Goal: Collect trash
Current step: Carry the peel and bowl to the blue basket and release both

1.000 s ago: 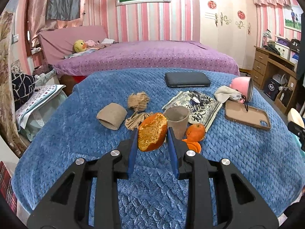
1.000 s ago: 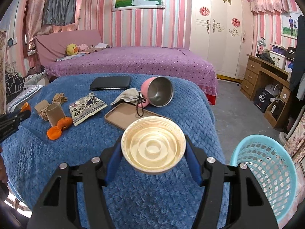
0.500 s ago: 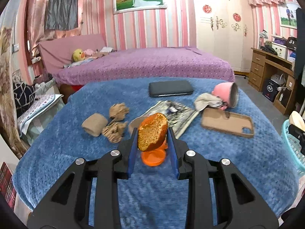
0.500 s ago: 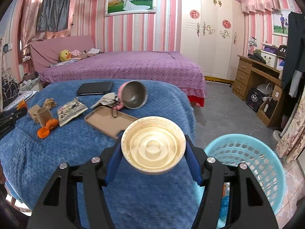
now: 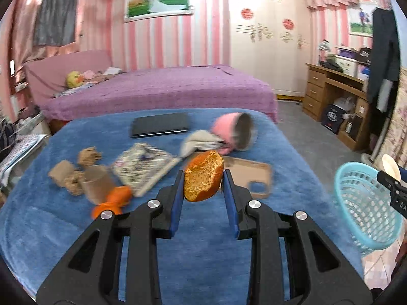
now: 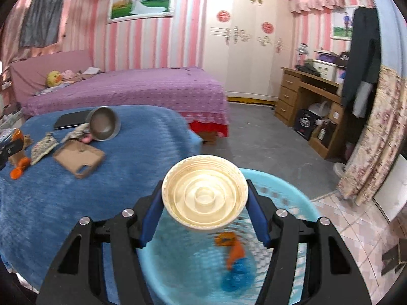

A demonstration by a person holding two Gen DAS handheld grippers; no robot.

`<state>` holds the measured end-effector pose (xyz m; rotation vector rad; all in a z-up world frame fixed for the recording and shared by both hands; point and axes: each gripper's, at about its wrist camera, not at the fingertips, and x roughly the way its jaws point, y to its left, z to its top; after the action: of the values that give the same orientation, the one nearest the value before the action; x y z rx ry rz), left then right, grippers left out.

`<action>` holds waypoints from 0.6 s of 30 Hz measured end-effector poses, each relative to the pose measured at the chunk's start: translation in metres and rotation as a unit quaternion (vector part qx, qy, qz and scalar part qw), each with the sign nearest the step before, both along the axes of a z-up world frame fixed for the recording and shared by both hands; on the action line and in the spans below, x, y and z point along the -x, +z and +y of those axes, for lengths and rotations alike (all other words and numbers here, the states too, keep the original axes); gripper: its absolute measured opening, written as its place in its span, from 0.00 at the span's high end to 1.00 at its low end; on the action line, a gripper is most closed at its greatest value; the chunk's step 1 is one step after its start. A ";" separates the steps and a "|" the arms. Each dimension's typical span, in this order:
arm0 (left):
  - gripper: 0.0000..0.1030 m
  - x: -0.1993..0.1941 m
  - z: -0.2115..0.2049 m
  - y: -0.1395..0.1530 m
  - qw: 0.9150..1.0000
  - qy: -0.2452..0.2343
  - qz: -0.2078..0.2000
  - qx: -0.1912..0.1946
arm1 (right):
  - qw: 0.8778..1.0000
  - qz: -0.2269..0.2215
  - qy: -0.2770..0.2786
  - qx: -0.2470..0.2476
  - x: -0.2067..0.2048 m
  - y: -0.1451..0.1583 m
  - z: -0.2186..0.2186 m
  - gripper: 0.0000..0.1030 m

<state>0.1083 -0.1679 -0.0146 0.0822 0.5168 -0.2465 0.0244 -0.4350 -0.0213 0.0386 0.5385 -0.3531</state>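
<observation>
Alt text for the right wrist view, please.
The right gripper holds a cream paper bowl above a light blue basket that contains orange and blue scraps, beside a blue-blanketed bed.

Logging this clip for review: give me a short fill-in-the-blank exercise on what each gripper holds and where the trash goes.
1. The left gripper is shut on a piece of orange ____.
2. The right gripper holds a cream paper bowl above the light blue ____.
3. The pink cup on the blue blanket lies on its ____.

Missing words: peel; basket; side
</observation>
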 end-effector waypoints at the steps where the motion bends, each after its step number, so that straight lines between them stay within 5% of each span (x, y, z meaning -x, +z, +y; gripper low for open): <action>1: 0.72 0.001 -0.013 -0.002 1.000 -0.012 0.000 0.000 | 1.000 0.001 -0.007 0.000 0.002 -0.001 -0.008 0.41; 18: 0.72 0.030 -0.191 -0.040 0.984 -0.178 0.025 0.001 | 0.996 0.012 -0.086 -0.023 0.032 -0.026 -0.105 0.41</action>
<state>0.0781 -0.3586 -0.0542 0.1678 0.5509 -0.6001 -0.0076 -0.5397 -0.0476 0.1265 0.5694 -0.5101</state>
